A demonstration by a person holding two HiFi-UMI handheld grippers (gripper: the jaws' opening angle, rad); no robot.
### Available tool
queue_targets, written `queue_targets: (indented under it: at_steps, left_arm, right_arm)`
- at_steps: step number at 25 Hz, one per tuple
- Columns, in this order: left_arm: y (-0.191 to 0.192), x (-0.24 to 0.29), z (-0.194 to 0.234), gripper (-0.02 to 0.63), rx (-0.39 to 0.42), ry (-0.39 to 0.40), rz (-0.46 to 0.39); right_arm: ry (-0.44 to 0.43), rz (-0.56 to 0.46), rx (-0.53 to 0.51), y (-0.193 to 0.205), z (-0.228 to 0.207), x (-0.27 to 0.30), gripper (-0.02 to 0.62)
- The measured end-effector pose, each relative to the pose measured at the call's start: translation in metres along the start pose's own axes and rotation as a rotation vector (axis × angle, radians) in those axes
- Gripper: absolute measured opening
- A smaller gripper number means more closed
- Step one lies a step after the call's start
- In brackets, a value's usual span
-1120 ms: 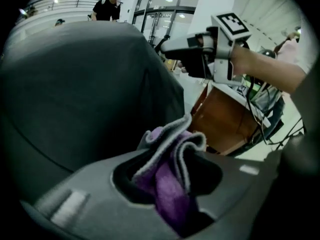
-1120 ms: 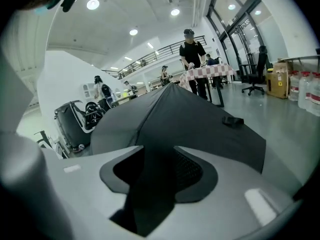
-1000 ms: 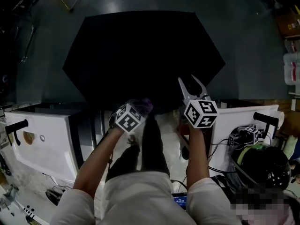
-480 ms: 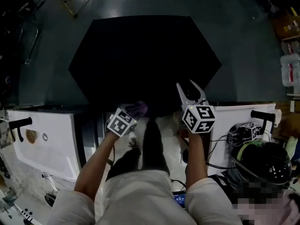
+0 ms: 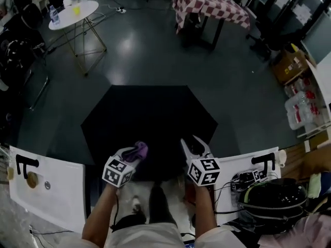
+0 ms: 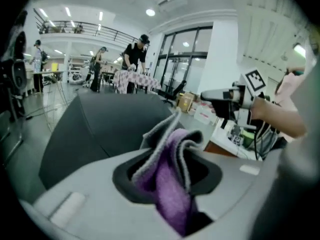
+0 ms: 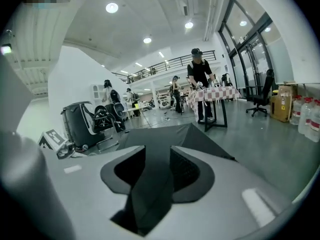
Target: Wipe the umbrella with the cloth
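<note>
The black umbrella (image 5: 150,120) lies open on the grey floor in front of me, its canopy spread wide. My left gripper (image 5: 133,153) hangs over its near edge, shut on a bunched purple cloth (image 5: 139,149). In the left gripper view the cloth (image 6: 172,184) fills the gap between the jaws, with the canopy (image 6: 100,119) beyond. My right gripper (image 5: 194,146) hovers at the near right edge. In its own view its jaws (image 7: 157,166) stand apart and are closing, with a dark fold of the umbrella (image 7: 170,134) between them.
White panels with black handles flank me at left (image 5: 51,182) and right (image 5: 248,164). A black helmet (image 5: 279,195) and cables sit at the lower right. Farther off stand a round white table (image 5: 75,9), a checkered table (image 5: 207,4) with people beside it, and boxes (image 5: 305,102).
Both grippers have risen, and the head view has tilted up to show the room beyond. The umbrella now looks smaller and farther off. The left gripper still grips the cloth.
</note>
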State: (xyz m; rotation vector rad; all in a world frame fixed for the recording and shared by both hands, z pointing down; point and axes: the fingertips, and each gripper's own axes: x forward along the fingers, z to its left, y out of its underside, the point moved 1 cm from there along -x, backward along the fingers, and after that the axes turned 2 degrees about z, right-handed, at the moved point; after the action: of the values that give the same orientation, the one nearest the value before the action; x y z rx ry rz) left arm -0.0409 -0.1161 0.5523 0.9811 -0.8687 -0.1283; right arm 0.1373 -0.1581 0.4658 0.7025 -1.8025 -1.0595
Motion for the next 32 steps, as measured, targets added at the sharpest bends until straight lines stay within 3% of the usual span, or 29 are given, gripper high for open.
queue_targets:
  at_steps: [6, 11, 22, 32]
  left_arm:
    - [-0.096, -0.071, -0.007, 0.129, 0.083, -0.076, -0.232]
    - [-0.136, -0.134, -0.030, 0.129, 0.133, -0.113, -0.354]
    - [-0.161, -0.239, -0.094, 0.129, 0.228, -0.157, -0.505]
    - [-0.162, -0.297, -0.120, 0.130, 0.311, -0.215, -0.568]
  right_arm:
    - [-0.004, -0.083, -0.071, -0.060, 0.035, -0.052, 0.110]
    - [-0.006, -0.141, -0.109, -0.087, 0.070, -0.096, 0.012]
    - [-0.084, -0.250, -0.192, -0.119, 0.153, -0.187, 0.006]
    - [-0.104, -0.328, -0.269, -0.135, 0.200, -0.219, 0.006]
